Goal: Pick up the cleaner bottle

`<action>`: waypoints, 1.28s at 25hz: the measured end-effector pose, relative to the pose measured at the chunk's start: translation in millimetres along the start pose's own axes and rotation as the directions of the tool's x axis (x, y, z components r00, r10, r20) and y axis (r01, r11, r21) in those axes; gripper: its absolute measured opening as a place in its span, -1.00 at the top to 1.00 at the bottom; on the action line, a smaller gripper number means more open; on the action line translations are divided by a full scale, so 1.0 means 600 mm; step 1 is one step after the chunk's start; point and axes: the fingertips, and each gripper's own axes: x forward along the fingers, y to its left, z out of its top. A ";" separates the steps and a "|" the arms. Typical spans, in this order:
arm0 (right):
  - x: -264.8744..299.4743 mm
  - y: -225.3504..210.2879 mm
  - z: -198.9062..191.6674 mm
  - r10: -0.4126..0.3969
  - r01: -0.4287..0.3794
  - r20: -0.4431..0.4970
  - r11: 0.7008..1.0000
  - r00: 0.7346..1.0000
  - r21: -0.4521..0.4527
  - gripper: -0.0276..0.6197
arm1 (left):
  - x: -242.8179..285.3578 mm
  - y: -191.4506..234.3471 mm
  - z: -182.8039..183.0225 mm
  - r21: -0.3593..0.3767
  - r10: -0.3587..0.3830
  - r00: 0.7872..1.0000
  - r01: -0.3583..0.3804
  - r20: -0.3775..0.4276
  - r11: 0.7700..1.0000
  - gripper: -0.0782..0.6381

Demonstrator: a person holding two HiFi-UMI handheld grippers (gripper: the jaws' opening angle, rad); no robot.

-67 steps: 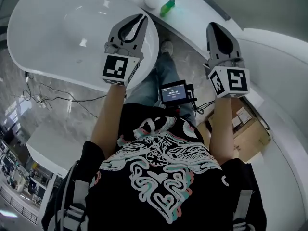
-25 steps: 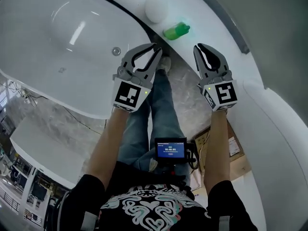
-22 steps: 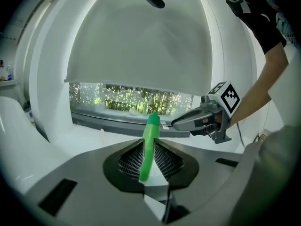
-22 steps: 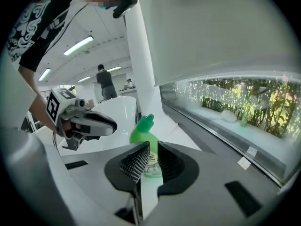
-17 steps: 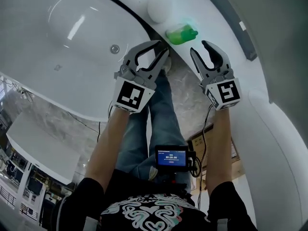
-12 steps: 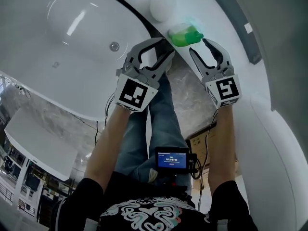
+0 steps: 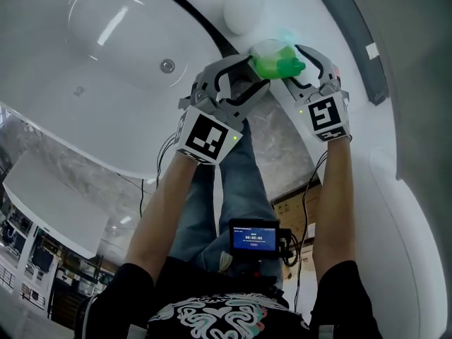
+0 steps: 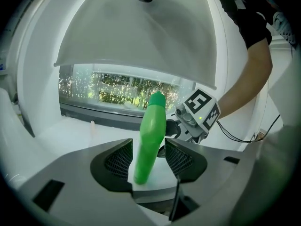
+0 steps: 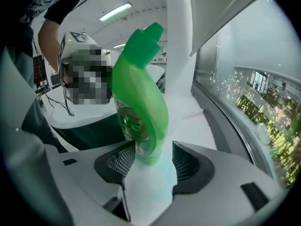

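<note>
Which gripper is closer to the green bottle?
Right, it seems. Both grippers' jaws have just been opening astride the bottle; it sits deeper in the right gripper than the left gripper.

The white ledge (image 8: pixel 56 140) carries the standing green cleaner bottle (image 7: pixel 277 60) and, nearby, a white round object (image 7: pixel 244 9).

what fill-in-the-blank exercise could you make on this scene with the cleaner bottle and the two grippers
The green plastic cleaner bottle stands between the jaws of ____ grippers.
The left gripper has its jaws ____, their pads not pressing on the bottle.
In the left gripper view, the marker cube behind the bottle belongs to the ____ gripper.
Missing words: both; open; right.
The jaws of the left gripper and of the right gripper have just been opening, with the bottle between them.
</note>
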 end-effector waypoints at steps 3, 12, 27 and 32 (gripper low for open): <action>0.016 0.003 -0.006 0.061 -0.062 -0.023 0.996 0.998 -0.071 0.15 | 0.012 -0.005 -0.002 0.003 -0.010 1.000 0.010 -0.001 1.000 0.21; 0.042 0.014 -0.015 0.212 -0.223 -0.073 0.949 0.975 -0.224 0.15 | 0.049 -0.004 0.000 0.018 -0.028 1.000 0.029 -0.007 0.999 0.19; 0.065 0.018 -0.024 0.280 -0.294 -0.089 0.913 0.956 -0.284 0.15 | 0.123 -0.006 0.008 0.047 -0.088 0.996 0.088 0.012 0.995 0.19; 0.074 0.021 -0.030 0.285 -0.298 -0.090 0.908 0.954 -0.295 0.15 | 0.134 -0.003 -0.007 0.072 -0.056 0.998 0.056 -0.012 0.996 0.19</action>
